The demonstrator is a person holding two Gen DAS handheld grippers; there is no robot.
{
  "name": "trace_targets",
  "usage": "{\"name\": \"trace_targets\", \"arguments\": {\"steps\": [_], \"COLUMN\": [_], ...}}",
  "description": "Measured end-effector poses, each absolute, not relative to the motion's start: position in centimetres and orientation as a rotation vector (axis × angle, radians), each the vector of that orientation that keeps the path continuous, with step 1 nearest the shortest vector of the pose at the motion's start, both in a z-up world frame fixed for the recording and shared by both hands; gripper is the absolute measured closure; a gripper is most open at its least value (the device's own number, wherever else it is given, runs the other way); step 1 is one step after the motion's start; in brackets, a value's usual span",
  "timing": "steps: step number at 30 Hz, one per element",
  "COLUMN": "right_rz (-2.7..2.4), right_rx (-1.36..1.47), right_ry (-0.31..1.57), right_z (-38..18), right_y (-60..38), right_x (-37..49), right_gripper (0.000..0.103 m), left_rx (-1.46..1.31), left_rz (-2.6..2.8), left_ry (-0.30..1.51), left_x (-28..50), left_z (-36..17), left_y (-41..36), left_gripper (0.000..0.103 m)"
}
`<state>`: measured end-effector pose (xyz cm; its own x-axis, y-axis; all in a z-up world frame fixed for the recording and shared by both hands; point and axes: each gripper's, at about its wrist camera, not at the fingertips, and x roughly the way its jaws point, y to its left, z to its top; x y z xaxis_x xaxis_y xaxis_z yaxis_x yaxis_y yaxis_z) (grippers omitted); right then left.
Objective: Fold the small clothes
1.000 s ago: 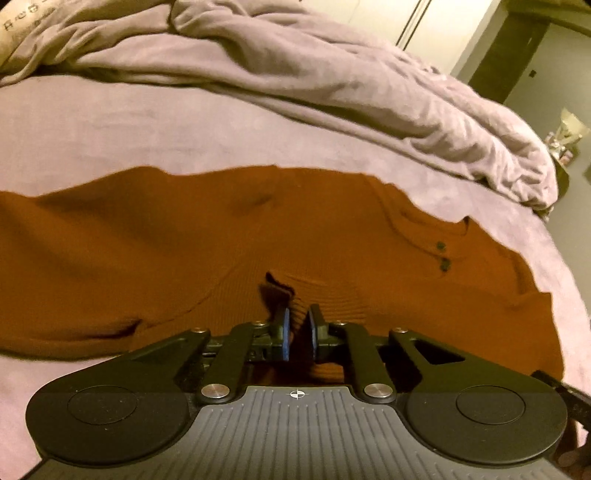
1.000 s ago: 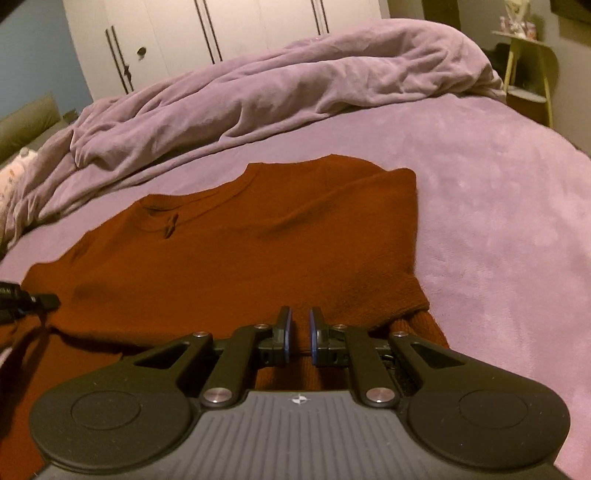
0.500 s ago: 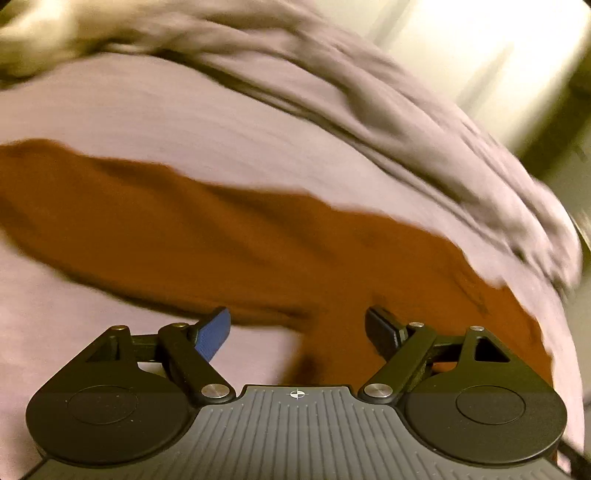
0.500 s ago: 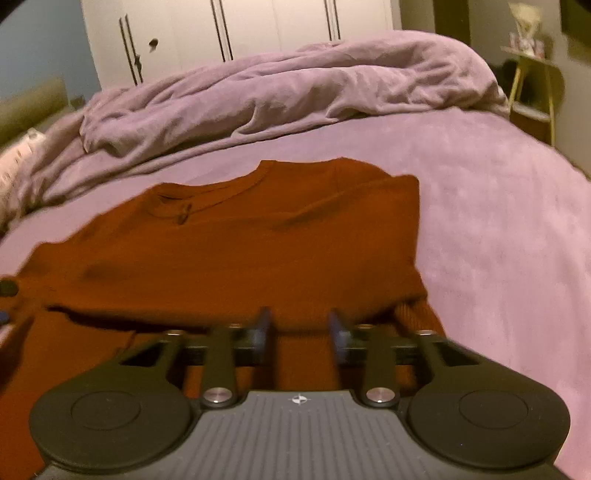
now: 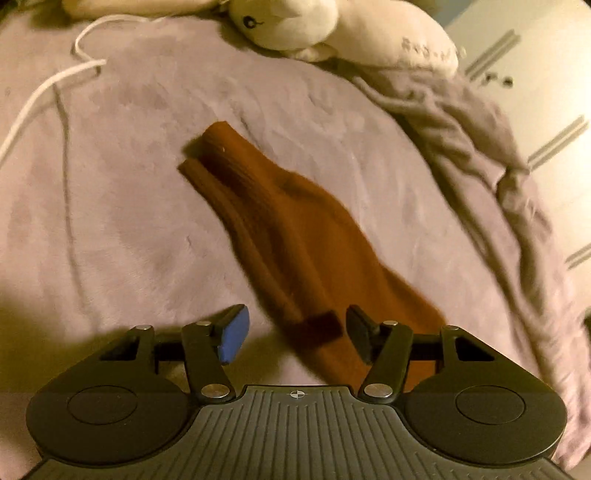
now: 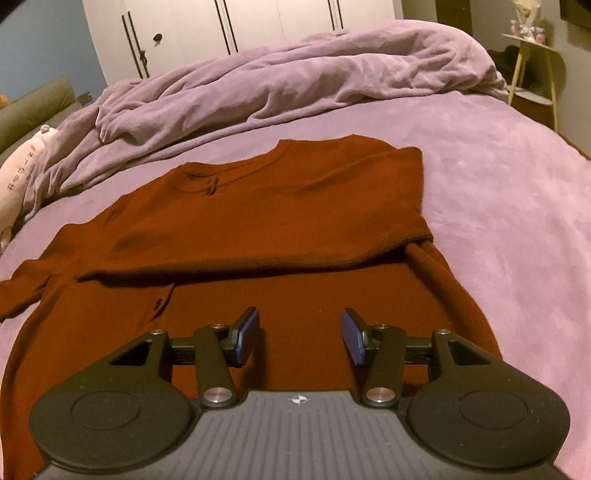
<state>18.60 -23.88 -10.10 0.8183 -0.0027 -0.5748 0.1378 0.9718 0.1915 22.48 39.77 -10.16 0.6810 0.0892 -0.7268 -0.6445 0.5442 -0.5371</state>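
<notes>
A rust-brown sweater [image 6: 277,206] lies flat on the lilac bed, collar [image 6: 212,184] toward the far side. Its right part is folded over the body. My right gripper [image 6: 299,326] hovers low over the near part of the sweater. Its jaws are opening and nothing sits between the pads. In the left wrist view one sleeve [image 5: 295,229] stretches out diagonally, its ribbed cuff [image 5: 218,147] at the far end. My left gripper [image 5: 295,325] is over the sleeve's near end. Its jaws are closing, the sleeve lies below between them, and the pads do not touch it.
A crumpled lilac blanket [image 6: 277,85] is heaped along the far side of the bed sheet [image 6: 498,203]. A white plush toy [image 5: 332,26] and a white cord [image 5: 48,81] lie beyond the cuff. White wardrobe doors [image 6: 221,29] and a small side table [image 6: 535,70] stand behind.
Both grippers were shut on sweater fabric and have let go. The left one opened wide, rolled and swung across to the outstretched sleeve. The right one opened and drew back a little.
</notes>
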Motion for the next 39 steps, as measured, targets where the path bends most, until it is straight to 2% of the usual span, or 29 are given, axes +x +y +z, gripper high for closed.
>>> {"name": "trace_targets", "arguments": {"steps": [3,5,6,7,11,15,18,21,24,25,27,28,32,39], "right_rz": [-0.071,-0.074,-0.073,-0.071,-0.070,-0.067,-0.067,-0.065,-0.061,-0.060,-0.055,-0.050,-0.025,0.135], "right_rx": [0.235,0.224,0.220,0.219,0.231,0.248,0.266,0.296,0.328,0.337,0.351,0.356,0.357,0.403], "right_ry": [0.613,0.612,0.609,0.605,0.607,0.600,0.582,0.564,0.552,0.546,0.538,0.538,0.546,0.563], "right_z": [-9.8,-9.5,-9.4,-9.4,-9.4,-9.3,-9.1,-9.0,-8.8,-8.8,-8.7,-8.7,-8.6,-7.9], "right_y": [-23.4,-23.0,-22.8,-22.7,-22.6,-23.0,-23.5,-23.9,-24.1,-24.2,-24.4,-24.5,-25.2,-24.0], "right_x": [18.9,19.0,19.0,18.9,18.7,18.2,17.7,17.2,16.5,16.2,15.5,15.2,15.0,19.5], "right_gripper": [0.054,0.052,0.052,0.050,0.049,0.049,0.049,0.049,0.049,0.049,0.049,0.049,0.049,0.049], "left_rx": [-0.936,-0.951,-0.959,-0.968,-0.958,-0.767,-0.633,-0.474,-0.325,-0.272,-0.177,-0.153,-0.083,-0.058], "left_rz": [0.475,0.499,0.505,0.504,0.494,0.430,0.295,0.124,-0.070,-0.111,-0.182,-0.206,-0.231,-0.025], "left_ry": [0.662,0.651,0.650,0.648,0.632,0.619,0.584,0.531,0.510,0.524,0.579,0.607,0.731,0.809], "left_x": [22.5,22.7,22.7,22.6,22.1,22.3,23.0,23.9,24.6,24.8,24.9,24.8,23.4,21.6], "left_z": [-10.5,-11.0,-11.2,-11.3,-10.9,-7.4,-2.9,1.4,3.0,2.6,1.0,-0.1,-4.6,-8.1], "left_y": [40.6,41.0,41.3,41.5,41.5,38.3,33.1,25.3,16.2,13.1,8.2,6.5,3.5,7.3], "left_gripper": [0.052,0.073,0.078,0.087,0.090,0.091,0.091,0.091,0.090,0.088,0.072,0.056,0.055,0.054]}}
